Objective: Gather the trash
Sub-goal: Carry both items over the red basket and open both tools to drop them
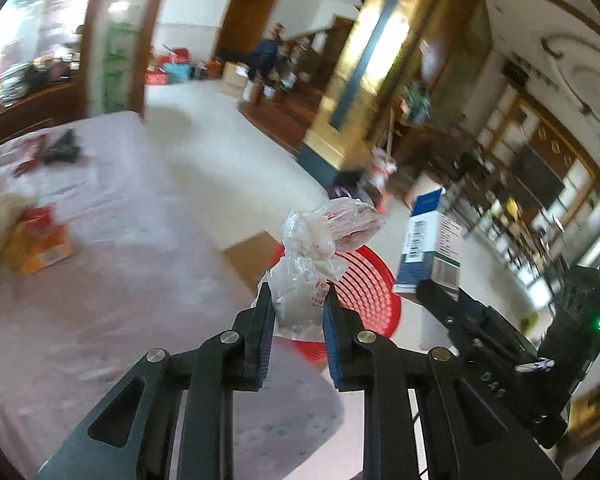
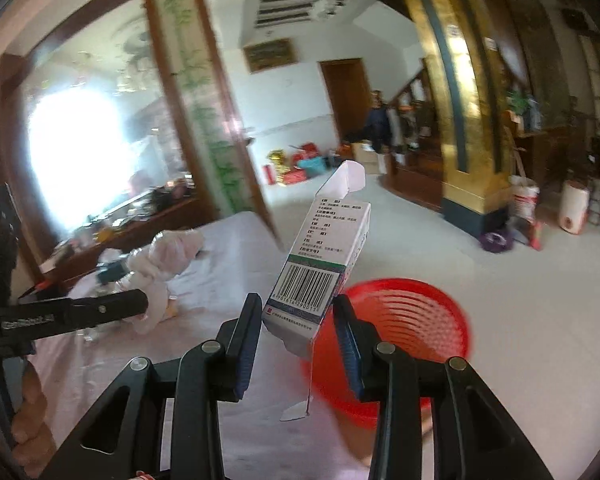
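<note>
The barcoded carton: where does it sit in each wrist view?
Left wrist view: carton right of centre, clamped by the right gripper.
Right wrist view: carton at centre, tilted, between the pads.
Shared landmark: the red basket on the floor behind it.

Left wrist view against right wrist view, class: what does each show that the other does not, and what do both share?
Only the left wrist view shows the orange box on the table. Only the right wrist view shows the bright window and the box's barcode face. Both share the red basket, the plastic bag in the left gripper, and the carton in the right gripper.
</note>
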